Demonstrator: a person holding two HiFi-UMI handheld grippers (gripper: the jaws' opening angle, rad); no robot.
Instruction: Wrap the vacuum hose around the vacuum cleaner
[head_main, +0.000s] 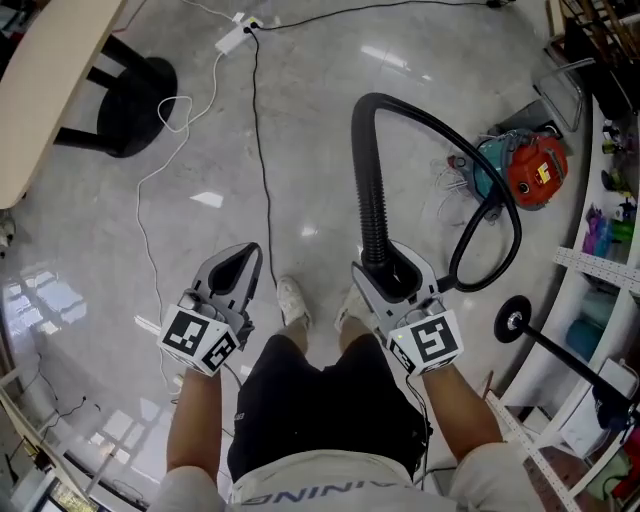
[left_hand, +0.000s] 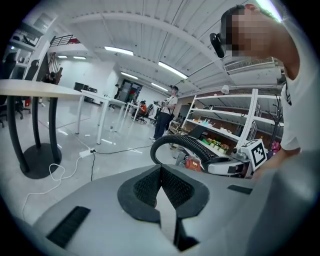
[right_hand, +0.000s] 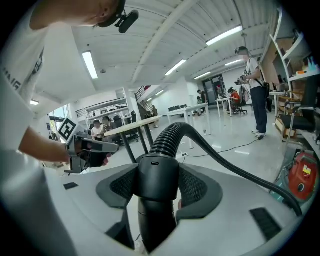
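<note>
Glossy floor (head_main: 320, 130) below, vacuum hose (head_main: 372, 195) clamped in jaws of right hand-held gripper (head_main: 392, 272).

The vacuum cleaner (head_main: 527, 168) sits on the floor (head_main: 300, 150) at far right, beside the shelves (head_main: 600, 268). The vacuum hose (head_main: 372, 170) arches from it leftward and down into the right tool (head_main: 386, 272). The left tool (head_main: 243, 265) is further left, apart from the hose. A table (head_main: 45, 95) stands far left.
</note>
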